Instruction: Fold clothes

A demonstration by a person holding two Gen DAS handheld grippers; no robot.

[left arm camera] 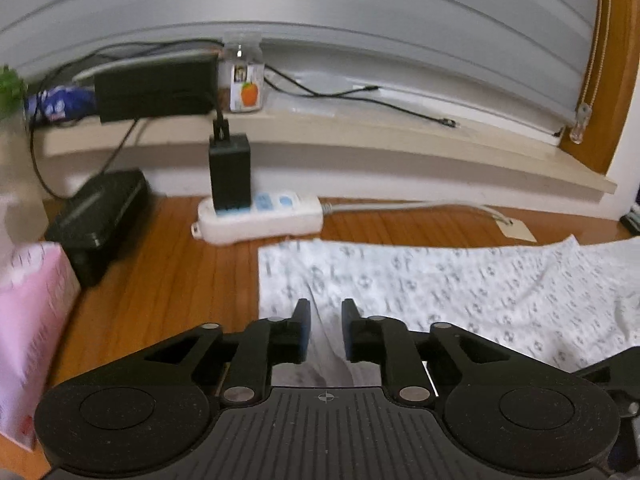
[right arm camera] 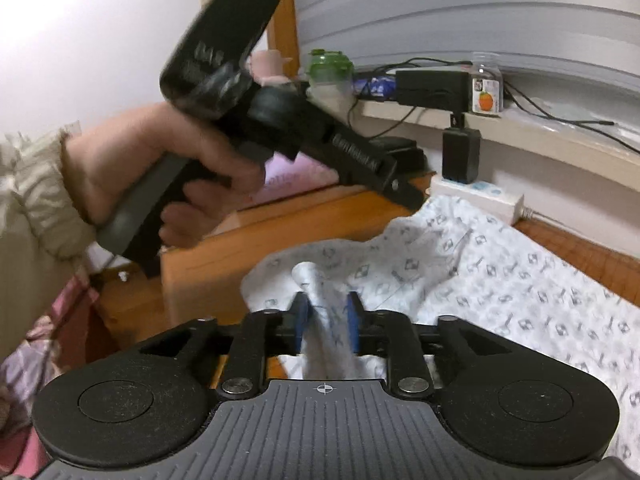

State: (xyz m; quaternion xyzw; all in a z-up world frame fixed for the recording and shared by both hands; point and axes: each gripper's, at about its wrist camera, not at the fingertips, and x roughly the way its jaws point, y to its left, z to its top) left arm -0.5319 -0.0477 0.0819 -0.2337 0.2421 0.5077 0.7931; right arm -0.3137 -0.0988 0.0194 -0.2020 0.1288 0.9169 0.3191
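Observation:
A white garment with a small grey print lies spread on the wooden table. My left gripper hovers over its left edge, jaws a little apart; a crease of the cloth runs under the gap and the pads do not press on it. In the right wrist view a hand holds that left gripper over the far corner of the garment. My right gripper is shut on a bunched-up fold of the cloth, which stands up between its blue pads.
A white power strip with a black adapter and its cable lies just beyond the garment. A black box and a pink tissue box stand at the left. Behind, a sill carries a jar, cables and a black device.

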